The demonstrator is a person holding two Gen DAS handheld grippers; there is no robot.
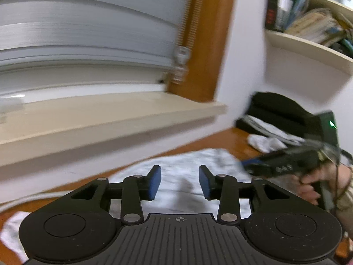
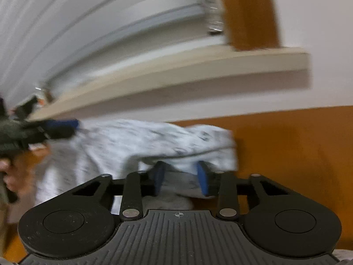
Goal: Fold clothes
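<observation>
Lying on the counter, a shirt; left hand-held gripper gapes empty, right hand-held gripper half-open around a fold.

Garment white, grey-black mottled print. Table orange-brown wood. Gripper pads blue, gripper arms black. Windowsill cream. Blinds pale grey. Bag black.

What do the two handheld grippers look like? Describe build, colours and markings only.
Both match. The left gripper and right gripper have black linkage arms with silver pivot pins, blue finger pads, two round black discs and a ribbed dark-grey plate bearing a small crosshair mark. Seen side-on, the right one's body shows a green light.
</observation>
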